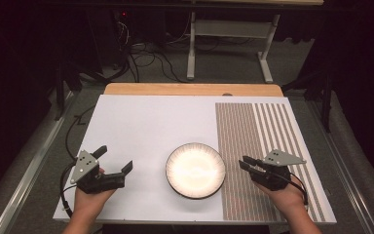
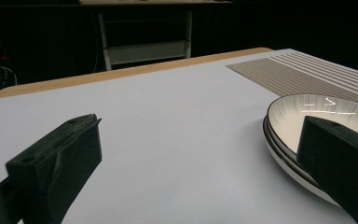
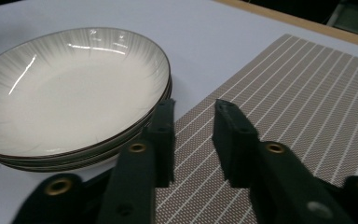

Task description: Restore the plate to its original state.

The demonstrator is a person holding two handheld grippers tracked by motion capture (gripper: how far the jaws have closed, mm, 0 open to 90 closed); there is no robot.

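Both forearms enter from the bottom edge of the high view, each hand wrapped round a gripper. On my left, the left gripper (image 1: 114, 158) rests on the white board (image 1: 141, 126), jaws spread wide with nothing between them; in the left gripper view one jaw stands over bare board and the other overlaps the near rim of the plates (image 2: 307, 116) in the picture, but I cannot tell whether it touches them.

On my right, the right gripper (image 1: 244, 163) sits over the striped placemat (image 1: 258, 141), pointed toward the plates. Its jaws are released, with a modest gap and only mat weave visible between them. In the right gripper view the left-hand jaw tip lies just beside the rim of the plates (image 3: 74, 88); contact cannot be settled from the frames.

Plates (image 1: 195, 169): a stack of shallow white dishes with dark rims and fine grey radial lines, at least two or three edges countable from the side. They sit on the white board at centre, just left of the placemat edge, between the two grippers.

A wooden table edge (image 1: 190, 88) shows beyond the board.
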